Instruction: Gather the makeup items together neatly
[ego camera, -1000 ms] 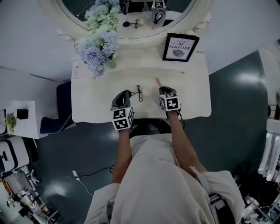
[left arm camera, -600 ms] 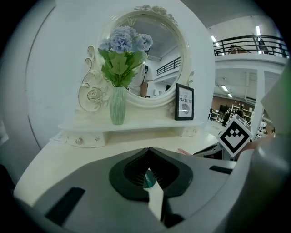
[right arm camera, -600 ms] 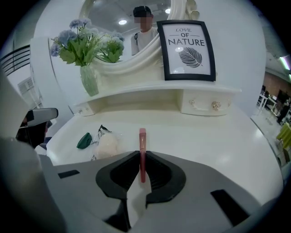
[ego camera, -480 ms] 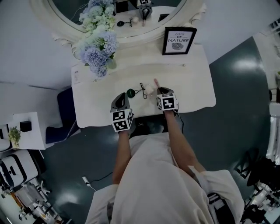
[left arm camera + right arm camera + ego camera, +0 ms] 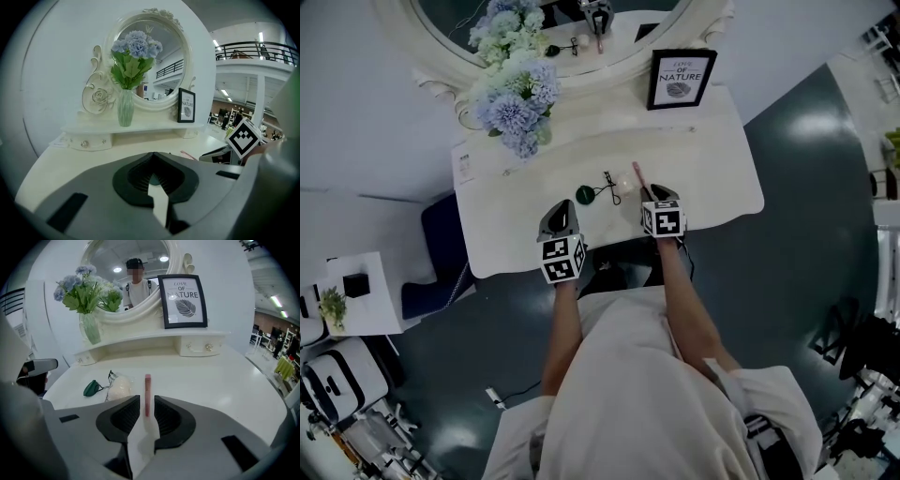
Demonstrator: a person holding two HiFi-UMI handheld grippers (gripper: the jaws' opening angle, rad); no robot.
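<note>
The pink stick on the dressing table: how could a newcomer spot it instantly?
On the white dressing table, in front of the shelf holding the framed leaf print, lies a small cluster. The pink stick is its rightmost piece: thin, straight, pale pink, beside a white puff and a dark green item.

A white vanity (image 5: 712,178) stands on a dark, glossy floor (image 5: 797,244). Along its far edge runs a low shelf (image 5: 150,345) with small knobbed drawers. At the shelf's left end stands a green vase (image 5: 124,108) of blue flowers (image 5: 511,103). At its right end leans a black-framed print (image 5: 682,78) reading LOVE OF NATURE. An oval mirror (image 5: 166,70) rises behind them. Off to the left, 1 small white side table (image 5: 380,309) carries a black box (image 5: 356,284) and a potted plant (image 5: 331,305).
</note>
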